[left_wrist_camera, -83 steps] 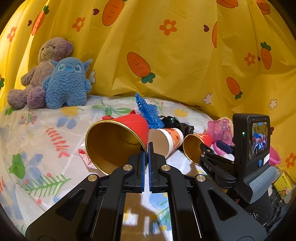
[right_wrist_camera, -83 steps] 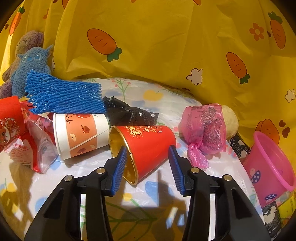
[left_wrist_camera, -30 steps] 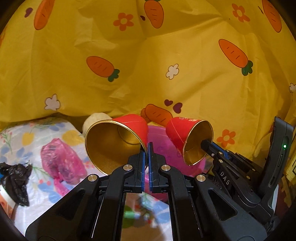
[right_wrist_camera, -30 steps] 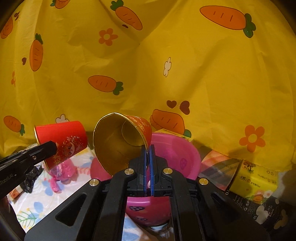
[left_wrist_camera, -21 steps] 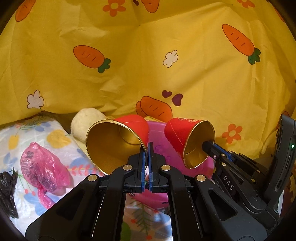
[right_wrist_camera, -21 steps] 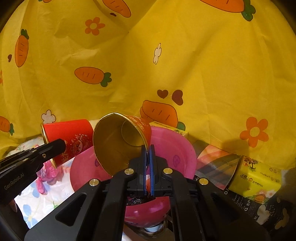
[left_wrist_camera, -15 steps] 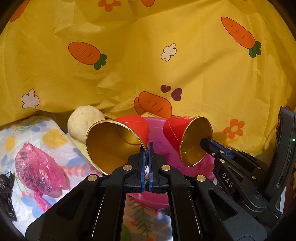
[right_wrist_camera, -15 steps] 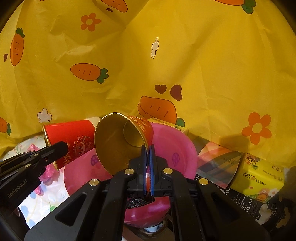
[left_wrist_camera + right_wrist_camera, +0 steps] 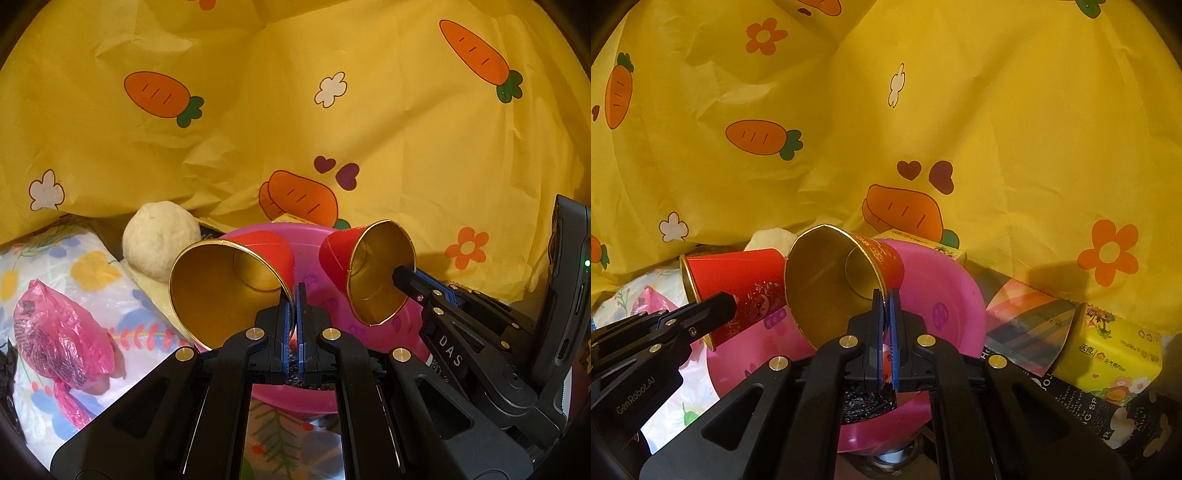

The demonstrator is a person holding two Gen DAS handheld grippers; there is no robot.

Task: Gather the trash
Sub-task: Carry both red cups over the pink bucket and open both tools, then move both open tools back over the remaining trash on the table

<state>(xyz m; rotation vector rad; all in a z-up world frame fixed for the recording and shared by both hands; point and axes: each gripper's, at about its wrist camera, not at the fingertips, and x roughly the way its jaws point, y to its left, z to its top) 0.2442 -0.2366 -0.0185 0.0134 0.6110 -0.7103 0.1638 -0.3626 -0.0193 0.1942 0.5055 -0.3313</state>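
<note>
My left gripper [image 9: 294, 295] is shut on the rim of a red paper cup with a gold inside [image 9: 221, 284]; that cup also shows in the right wrist view [image 9: 738, 284]. My right gripper [image 9: 885, 299] is shut on the rim of a second red and gold cup [image 9: 831, 280], which also shows in the left wrist view [image 9: 376, 273]. Both cups hang tilted over a pink plastic bin [image 9: 945, 295], also seen in the left wrist view [image 9: 314, 254]. Dark trash [image 9: 868, 404] lies in the bin's bottom.
A pink plastic bag [image 9: 59, 339] and a cream ball [image 9: 160, 240] lie on the floral cloth at the left. A yellow tissue pack [image 9: 1108, 354] and a striped box [image 9: 1030, 321] stand right of the bin. A yellow carrot-print sheet [image 9: 295, 110] hangs behind.
Both grippers picked up a cup from the cloth, carried them right, and now hold them lower and closer over the pink bin.
</note>
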